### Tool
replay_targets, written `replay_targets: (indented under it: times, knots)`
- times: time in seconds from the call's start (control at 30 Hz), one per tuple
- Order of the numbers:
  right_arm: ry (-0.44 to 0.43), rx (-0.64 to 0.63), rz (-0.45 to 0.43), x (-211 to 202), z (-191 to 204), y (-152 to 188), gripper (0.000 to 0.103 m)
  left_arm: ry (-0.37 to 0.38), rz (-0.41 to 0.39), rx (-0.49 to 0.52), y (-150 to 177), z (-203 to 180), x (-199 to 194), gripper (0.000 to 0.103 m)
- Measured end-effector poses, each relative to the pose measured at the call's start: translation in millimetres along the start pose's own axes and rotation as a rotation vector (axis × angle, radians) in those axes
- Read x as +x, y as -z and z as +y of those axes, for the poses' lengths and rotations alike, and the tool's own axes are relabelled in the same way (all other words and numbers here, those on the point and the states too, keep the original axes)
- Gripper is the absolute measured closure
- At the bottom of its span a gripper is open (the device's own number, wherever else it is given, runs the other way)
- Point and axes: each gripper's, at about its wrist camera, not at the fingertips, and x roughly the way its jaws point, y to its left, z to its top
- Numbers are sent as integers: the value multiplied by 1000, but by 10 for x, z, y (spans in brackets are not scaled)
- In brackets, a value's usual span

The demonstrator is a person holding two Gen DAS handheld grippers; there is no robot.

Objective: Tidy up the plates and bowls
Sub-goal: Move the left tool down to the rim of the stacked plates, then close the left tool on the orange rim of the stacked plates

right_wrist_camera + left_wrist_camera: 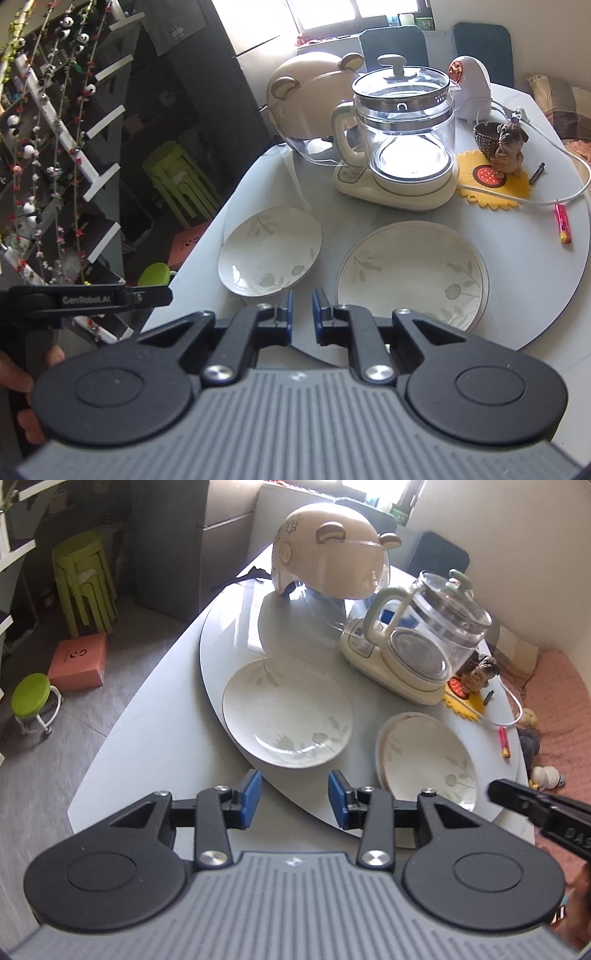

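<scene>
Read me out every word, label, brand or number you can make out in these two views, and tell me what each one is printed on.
"GenRobot.AI": on the side of the left tongs, seen from the right wrist.
"DAS", cut off by the frame edge: on the side of the right tongs, seen from the left wrist.
Kettle base: small markings, too blurred to read.
Orange box on the floor: a dark logo, no legible words.

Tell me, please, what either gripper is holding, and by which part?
Nothing is held: the left gripper and right gripper both have empty jaws short of the plates.
</scene>
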Motion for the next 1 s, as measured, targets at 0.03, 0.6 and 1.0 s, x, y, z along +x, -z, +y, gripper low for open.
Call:
replay_targets:
  times: [0.03, 0.6, 1.0]
  knots:
    - [19, -6, -3, 23, 22, -25, 89, 11, 7, 3, -68, 53, 52, 57]
    - [114, 140, 141, 958, 341, -51, 66, 101, 75, 30, -880, 972, 1183, 40]
    - [124, 313, 229, 1587, 315, 56, 67, 166, 120, 136, -1134, 1037, 2050, 40]
